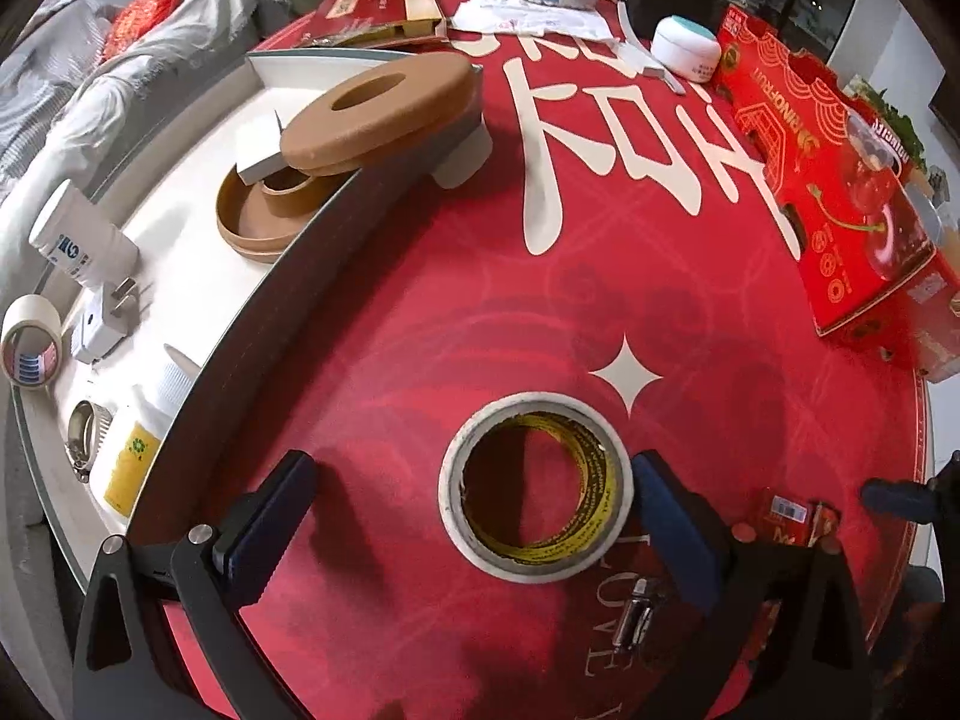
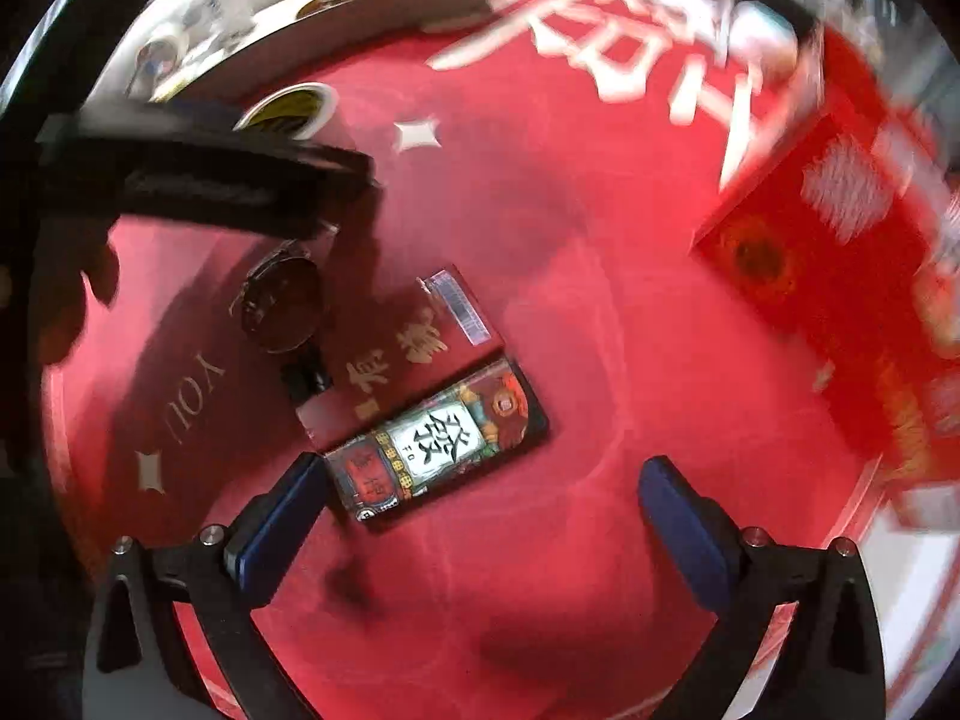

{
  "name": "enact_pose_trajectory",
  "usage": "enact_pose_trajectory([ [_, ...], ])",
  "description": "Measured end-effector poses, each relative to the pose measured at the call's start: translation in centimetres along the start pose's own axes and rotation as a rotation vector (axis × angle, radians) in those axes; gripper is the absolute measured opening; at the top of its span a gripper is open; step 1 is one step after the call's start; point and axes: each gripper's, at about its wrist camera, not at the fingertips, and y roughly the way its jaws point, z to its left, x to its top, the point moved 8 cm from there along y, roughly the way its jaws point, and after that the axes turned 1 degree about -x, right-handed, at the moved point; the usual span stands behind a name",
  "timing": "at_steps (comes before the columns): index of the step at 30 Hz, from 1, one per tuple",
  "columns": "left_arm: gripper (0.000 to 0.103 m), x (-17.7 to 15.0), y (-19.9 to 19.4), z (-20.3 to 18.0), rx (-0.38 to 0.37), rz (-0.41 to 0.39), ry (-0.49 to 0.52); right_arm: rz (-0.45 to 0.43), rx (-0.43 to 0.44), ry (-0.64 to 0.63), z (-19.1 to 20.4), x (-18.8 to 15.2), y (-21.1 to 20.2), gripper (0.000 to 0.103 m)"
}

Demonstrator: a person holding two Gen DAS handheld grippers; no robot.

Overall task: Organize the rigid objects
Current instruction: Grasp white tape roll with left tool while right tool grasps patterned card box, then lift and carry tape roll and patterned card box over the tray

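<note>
Left wrist: left claw (image 1: pixel 474 504) wide, tape roll (image 1: pixel 536 487) touching right pad; right claw (image 2: pixel 483 501) wide.

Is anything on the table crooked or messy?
Yes. The brown lid sits tilted on the tray's rim, not on its brown dish. Crumpled white paper lies at the far edge.

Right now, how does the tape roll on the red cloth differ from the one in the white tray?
The tape roll on the cloth lies flat, hole up, between the open left tool's fingers; the tray roll stands on edge. The cloth roll's core is yellow-printed; the tray roll's shows blue and red print. Both are pale rings of tape.
</note>
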Motion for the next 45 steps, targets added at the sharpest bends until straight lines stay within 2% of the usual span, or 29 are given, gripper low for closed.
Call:
enact_pose_trajectory([
  [2, 0.103, -0.1, -0.1, 0.0, 0.002, 0.002, -0.006, -0.007, -0.002, -0.018, -0.2, -0.2, -0.1, 0.103],
  [4, 0.103, 0.0, -0.1, 0.1, 0.006, 0.007, -0.018, 0.024, -0.004, -0.044, 0.0, 0.0, -0.1, 0.103],
  [10, 0.103, 0.2, -0.1, 0.1, 0.019, -0.012, -0.045, 0.014, -0.093, -0.346, 2.7, 1.7, -1.0, 0.103],
  [11, 0.103, 0.2, -0.1, 0.1, 0.02, -0.013, -0.05, 0.019, -0.092, -0.373, 3.0, 1.9, -1.0, 0.102],
  [13, 0.103, 0.0, -0.3, 0.3, 0.022, -0.005, -0.054, 0.039, -0.066, -0.386, 3.8, 1.8, -0.7, 0.093],
  [14, 0.103, 0.0, -0.3, 0.3, 0.022, 0.005, -0.055, 0.06, -0.017, -0.368, 4.7, 2.0, -0.6, 0.075],
  [15, 0.102, -0.1, -0.3, 0.3, 0.022, 0.018, -0.055, 0.083, 0.053, -0.325, 4.7, 1.8, -0.7, 0.072],
  [17, 0.101, 0.0, -0.2, 0.2, 0.018, 0.037, -0.049, 0.071, 0.041, -0.286, 4.6, 1.6, -0.9, 0.072],
  [20, 0.09, 0.1, -0.6, -0.3, 0.007, 0.033, -0.017, 0.061, 0.026, -0.182, 4.3, 1.1, -1.1, 0.072],
  [23, 0.068, -0.4, -1.4, -0.8, -0.012, 0.015, 0.036, 0.074, 0.002, -0.066, 2.7, 0.4, -1.4, 0.072],
  [24, 0.056, -0.6, -1.7, -0.8, -0.019, 0.011, 0.054, 0.087, -0.008, -0.012, 2.5, -0.2, -1.6, 0.072],
  [25, 0.052, -0.9, -2.0, -0.8, -0.025, 0.008, 0.074, 0.095, -0.015, 0.022, 2.0, -0.2, -1.5, 0.072],
  [29, 0.052, -3.0, -3.2, 0.4, -0.039, 0.038, 0.114, 0.123, -0.046, 0.194, 1.6, -2.0, -1.9, 0.072],
  [34, 0.052, -6.7, -4.9, 2.5, -0.045, 0.099, 0.129, 0.154, -0.061, 0.299, 2.0, -3.5, -2.3, 0.072],
  [38, 0.052, -9.1, -5.9, 3.5, -0.028, 0.069, 0.103, 0.167, -0.072, 0.34, 3.7, -4.6, -2.6, 0.072],
  [45, 0.052, -9.6, -6.2, 3.9, -0.023, 0.042, 0.088, 0.146, -0.086, 0.388, 3.6, -3.8, -2.6, 0.074],
])
